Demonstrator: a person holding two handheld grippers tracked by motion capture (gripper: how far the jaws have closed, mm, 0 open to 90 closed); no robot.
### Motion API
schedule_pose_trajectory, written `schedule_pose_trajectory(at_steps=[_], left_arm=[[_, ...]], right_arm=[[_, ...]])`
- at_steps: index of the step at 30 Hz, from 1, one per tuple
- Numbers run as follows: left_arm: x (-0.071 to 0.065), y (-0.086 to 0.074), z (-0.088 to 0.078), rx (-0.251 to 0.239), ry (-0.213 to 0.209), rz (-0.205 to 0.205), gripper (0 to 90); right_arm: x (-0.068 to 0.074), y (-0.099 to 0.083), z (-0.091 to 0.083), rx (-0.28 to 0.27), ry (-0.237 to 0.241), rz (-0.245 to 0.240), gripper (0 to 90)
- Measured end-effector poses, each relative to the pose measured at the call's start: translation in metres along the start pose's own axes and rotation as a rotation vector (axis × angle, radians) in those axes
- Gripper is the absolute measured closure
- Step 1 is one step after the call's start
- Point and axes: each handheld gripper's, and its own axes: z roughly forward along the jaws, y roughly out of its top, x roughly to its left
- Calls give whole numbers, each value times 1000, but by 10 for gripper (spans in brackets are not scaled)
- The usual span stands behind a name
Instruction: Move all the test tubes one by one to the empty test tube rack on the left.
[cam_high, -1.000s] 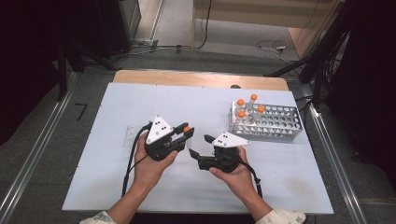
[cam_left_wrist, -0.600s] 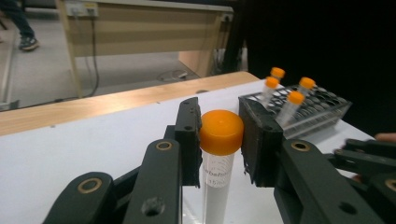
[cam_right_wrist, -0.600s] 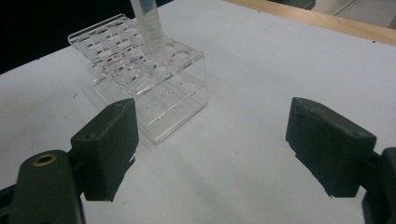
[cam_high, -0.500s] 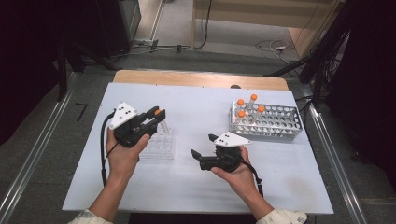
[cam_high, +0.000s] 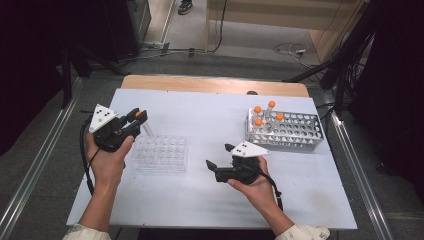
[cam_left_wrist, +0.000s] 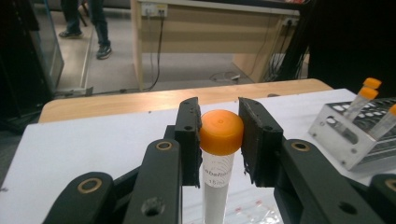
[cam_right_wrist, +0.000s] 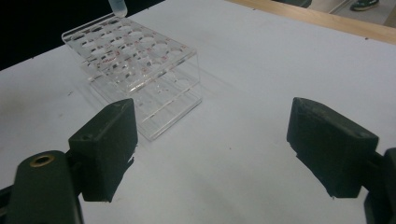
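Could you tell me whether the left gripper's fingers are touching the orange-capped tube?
Touching. In the left gripper view, both fingers press against the orange cap of the tube, with no gap on either side.

Orange-capped tube (cam_left_wrist: 220, 154) — upright, above clear rack (cam_high: 161, 153)

A white table top (cam_high: 210, 120) with a bare wooden strip (cam_high: 215, 84) along its far edge carries a clear plastic rack (cam_high: 161, 153) left of centre and a metal tube rack (cam_high: 287, 131) at the far right, well apart from each other
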Motion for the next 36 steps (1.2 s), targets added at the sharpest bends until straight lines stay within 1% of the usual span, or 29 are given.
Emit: schedule_pose_trajectory(at_steps=[2, 3, 4, 6, 8, 12, 13, 17, 18, 21, 23, 27, 31, 34, 35, 36], left_arm=[[4, -2, 0, 11, 13, -1, 711], [8, -4, 0, 18, 31, 3, 711], [8, -4, 0, 18, 31, 3, 710], [11, -5, 0, 23, 49, 7, 710], [15, -5, -1, 21, 62, 0, 710], [18, -6, -2, 23, 70, -2, 710], [19, -6, -2, 27, 78, 5, 710], [19, -7, -2, 34, 87, 10, 710], [20, -8, -2, 43, 93, 17, 710], [20, -10, -1, 50, 92, 17, 709], [19, -13, 2, 67, 94, 24, 709], [18, -17, 5, 79, 97, 30, 709], [19, -26, 11, 116, 98, 36, 709], [18, -29, 13, 124, 98, 34, 709], [18, -31, 14, 126, 100, 39, 708], [18, -31, 14, 120, 103, 40, 707]], right_arm=[[-1, 0, 0, -2, 0, -2, 149], [-1, 0, 0, -3, 0, -4, 149], [-1, 0, -1, -3, 0, -6, 149], [-1, 0, -1, -1, 1, -6, 149], [-1, 0, -1, -1, 1, -5, 149], [0, 0, -1, 1, 0, -4, 149], [0, 0, -1, 1, 1, -5, 149], [0, 0, -1, -1, 2, -4, 149], [0, 0, -1, -1, 2, -4, 149], [0, 0, -1, 1, 1, -5, 149], [0, 0, -1, 1, 3, -3, 149], [0, 0, -1, 2, 3, -4, 149], [0, 0, -1, 4, 4, -4, 149], [0, 0, -1, 4, 5, -4, 149], [0, 0, -1, 4, 5, -4, 149], [0, 0, -1, 4, 5, -4, 149]])
